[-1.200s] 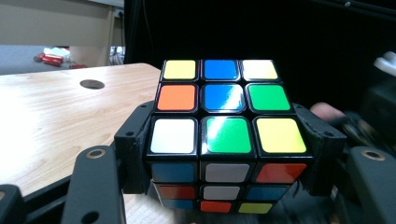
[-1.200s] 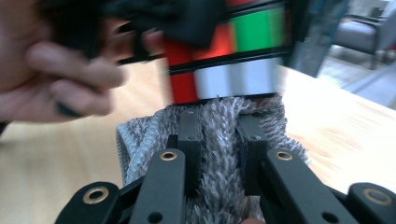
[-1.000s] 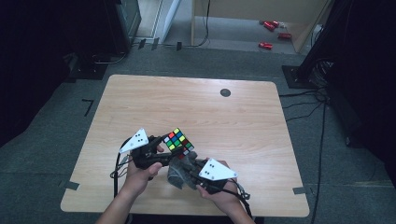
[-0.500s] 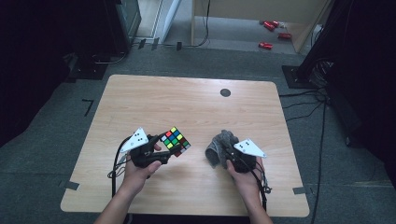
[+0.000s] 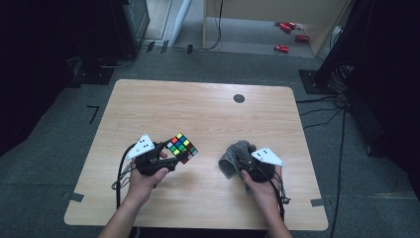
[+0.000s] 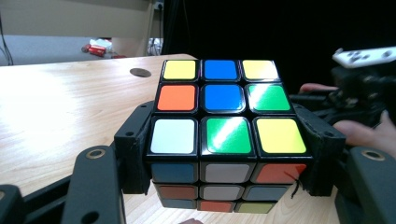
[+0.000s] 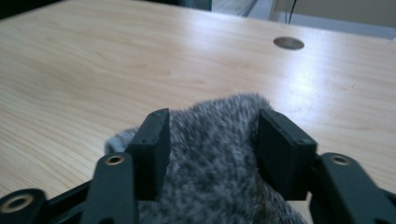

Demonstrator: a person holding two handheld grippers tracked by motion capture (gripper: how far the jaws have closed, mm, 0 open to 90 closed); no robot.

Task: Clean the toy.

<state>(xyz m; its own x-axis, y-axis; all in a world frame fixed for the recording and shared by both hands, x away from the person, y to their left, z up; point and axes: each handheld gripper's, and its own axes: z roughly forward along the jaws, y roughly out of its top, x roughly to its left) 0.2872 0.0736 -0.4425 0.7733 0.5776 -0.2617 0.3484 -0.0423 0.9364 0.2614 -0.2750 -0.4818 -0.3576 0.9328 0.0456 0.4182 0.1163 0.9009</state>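
— Item one? 
— Rubik's cube [image 6: 219, 140], near-left of table [image 5: 208, 114], clamped in my left gripper [image 5: 166, 161].
— Item two? 
— Grey fuzzy cloth [image 7: 219, 154], near-right, pinched by right gripper [image 5: 242, 166], apparently firmly. Risk: loose pile slipping free mid-wipe.
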